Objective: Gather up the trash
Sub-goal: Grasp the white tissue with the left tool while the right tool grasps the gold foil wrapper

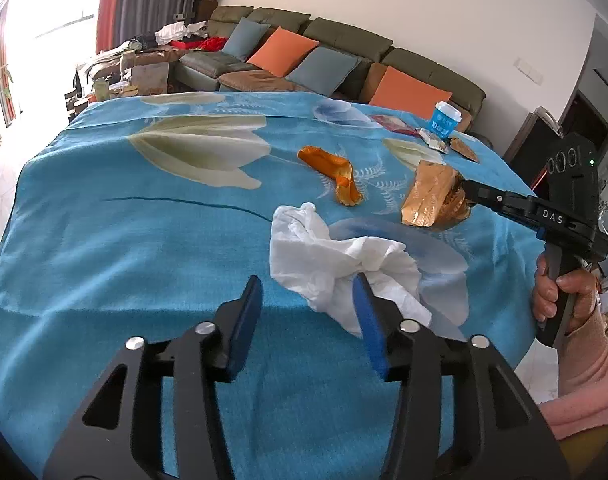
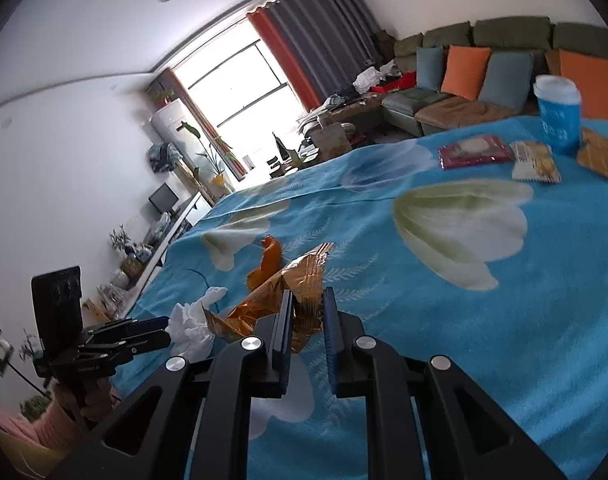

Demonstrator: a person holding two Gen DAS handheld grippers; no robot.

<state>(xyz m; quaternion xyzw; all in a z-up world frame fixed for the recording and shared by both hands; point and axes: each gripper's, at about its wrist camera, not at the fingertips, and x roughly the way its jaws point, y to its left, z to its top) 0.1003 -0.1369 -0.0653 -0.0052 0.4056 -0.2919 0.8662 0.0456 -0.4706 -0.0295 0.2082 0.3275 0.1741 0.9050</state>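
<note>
A: Any writing you can read?

B: "DAS" in white on the right gripper (image 1: 466, 192) body – the blue cup's (image 1: 444, 119) print is too small to make out.

A: And the tools?

B: The right gripper's pads pinch the crumpled gold wrapper (image 1: 432, 196), which lies just right of the white tissue (image 1: 336, 260). The left gripper (image 1: 308, 292) stands apart, nothing clamped – its right pad touches the tissue's near edge. An orange wrapper (image 1: 336, 172) lies beyond the tissue on the blue cloth (image 1: 123, 248).

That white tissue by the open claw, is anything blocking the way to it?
Nothing visible blocks it. The left gripper is open, and the crumpled tissue lies against its right finger. The gold wrapper sits apart in the right gripper.
</note>
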